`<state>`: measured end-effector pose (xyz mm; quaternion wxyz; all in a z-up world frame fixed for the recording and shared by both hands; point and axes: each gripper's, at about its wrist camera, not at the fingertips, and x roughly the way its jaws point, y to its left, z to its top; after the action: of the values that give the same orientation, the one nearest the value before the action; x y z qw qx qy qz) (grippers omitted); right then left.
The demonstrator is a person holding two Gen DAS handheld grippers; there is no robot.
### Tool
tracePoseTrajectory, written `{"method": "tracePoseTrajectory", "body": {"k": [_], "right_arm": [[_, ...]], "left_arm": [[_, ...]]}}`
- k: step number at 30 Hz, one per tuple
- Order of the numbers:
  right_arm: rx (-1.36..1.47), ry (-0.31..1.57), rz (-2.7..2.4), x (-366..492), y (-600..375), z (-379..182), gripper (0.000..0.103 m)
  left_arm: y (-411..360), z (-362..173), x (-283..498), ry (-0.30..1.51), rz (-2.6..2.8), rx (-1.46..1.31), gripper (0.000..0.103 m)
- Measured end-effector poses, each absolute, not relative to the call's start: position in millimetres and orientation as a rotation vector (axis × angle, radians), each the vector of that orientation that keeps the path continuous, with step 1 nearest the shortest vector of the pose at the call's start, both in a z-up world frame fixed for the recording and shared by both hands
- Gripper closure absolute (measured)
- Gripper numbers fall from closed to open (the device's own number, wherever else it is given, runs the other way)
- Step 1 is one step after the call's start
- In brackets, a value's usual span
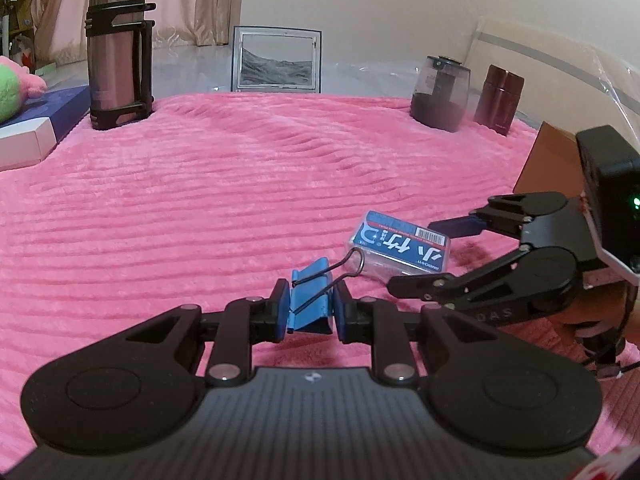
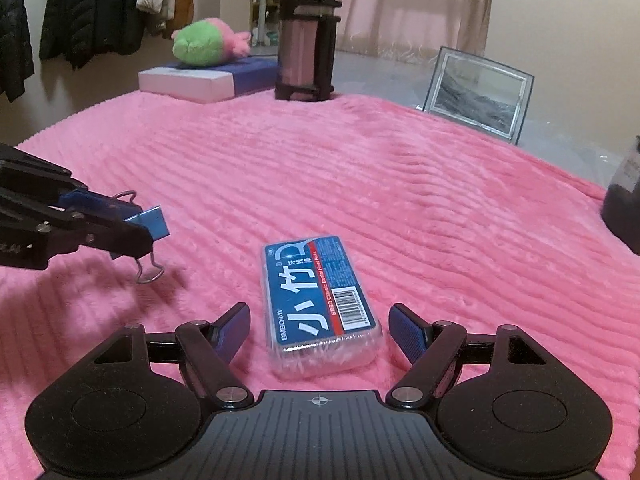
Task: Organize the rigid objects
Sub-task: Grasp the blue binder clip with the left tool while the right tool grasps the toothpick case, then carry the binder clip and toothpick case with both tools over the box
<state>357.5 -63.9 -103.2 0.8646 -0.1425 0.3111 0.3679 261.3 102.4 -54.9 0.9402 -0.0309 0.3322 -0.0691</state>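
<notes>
Blue clip (image 1: pixel 311 300) (clamped) in left hand-held gripper (image 1: pixel 310 308)

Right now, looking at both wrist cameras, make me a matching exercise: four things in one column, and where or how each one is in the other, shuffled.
Things:
1. blue binder clip
2. floss pick box
3. steel thermos
4. plush toy

States:
A. lying on a white-and-blue box
B. flat on the pink blanket between open fingers
C. clamped in the left gripper
D. upright at the blanket's far edge

Pairs: 1-C, 2-B, 3-D, 4-A
</notes>
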Motion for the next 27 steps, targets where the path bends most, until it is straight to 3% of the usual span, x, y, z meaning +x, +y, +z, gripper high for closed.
{"method": "tracePoseTrajectory", "body": {"k": [9,27], "right_arm": [[-0.318,0.654,0.778,360,-56,-100,0.047],[-0.152,0.685,0.713,294,-97,-67,0.049]], "left_arm": [[99,-56,260,0.685,-0.141,-0.071,0.084],[69,-35,223,0.692,-0.165,-0.051,0.084]]}}
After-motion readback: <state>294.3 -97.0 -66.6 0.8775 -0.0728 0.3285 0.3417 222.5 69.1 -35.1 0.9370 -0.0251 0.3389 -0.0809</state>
